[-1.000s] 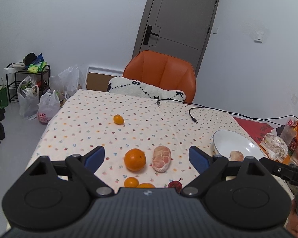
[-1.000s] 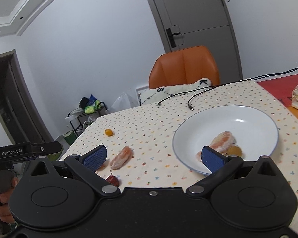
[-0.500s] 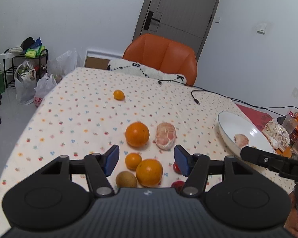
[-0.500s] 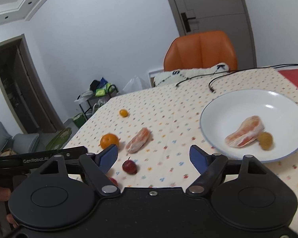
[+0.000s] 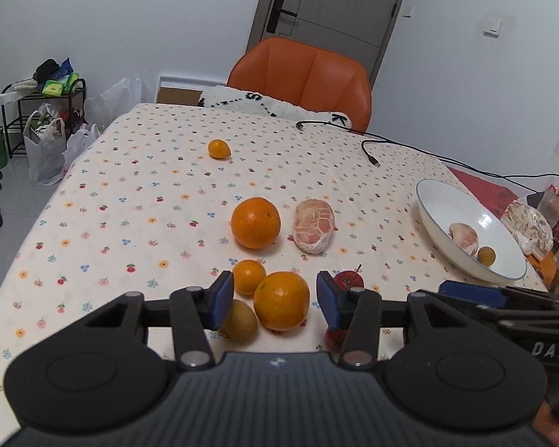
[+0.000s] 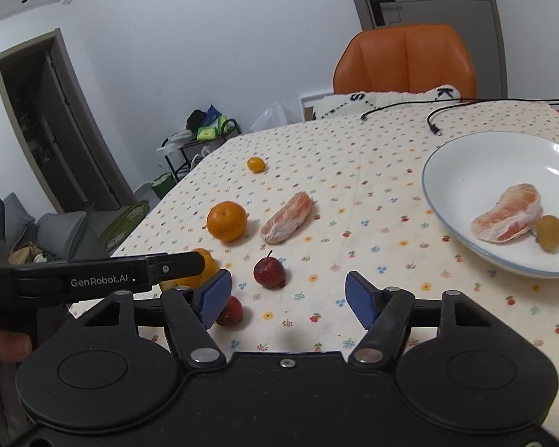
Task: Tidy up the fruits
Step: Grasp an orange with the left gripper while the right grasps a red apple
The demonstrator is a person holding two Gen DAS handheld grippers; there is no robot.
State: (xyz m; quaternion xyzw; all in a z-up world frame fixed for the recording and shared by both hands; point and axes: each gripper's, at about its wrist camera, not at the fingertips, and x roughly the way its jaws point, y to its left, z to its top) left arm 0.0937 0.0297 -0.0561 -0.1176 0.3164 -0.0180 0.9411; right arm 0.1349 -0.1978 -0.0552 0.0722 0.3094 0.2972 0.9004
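The left gripper hovers low over a table spread with a floral cloth, its blue pads set apart a little wider than the orange that lies between them, touching neither. A smaller orange sits just behind that fruit and a brown fruit just left of it, partly hidden by the left finger. A red fruit rests by the right finger and another red fruit is half hidden under it. Further up the cloth, a big orange lies beside a peeled segment, the 2 apart, and a tiny orange sits alone near the far edge.

The right gripper hangs open over bare cloth and holds nothing; the nearer red fruit is just by its left pad. To the right stands a white plate holding a second segment and a small yellow fruit, the 2 touching or nearly so. A black cable trails across the far side of the table, with an orange chair behind it. A hand grips the left tool's handle at the frame's edge.
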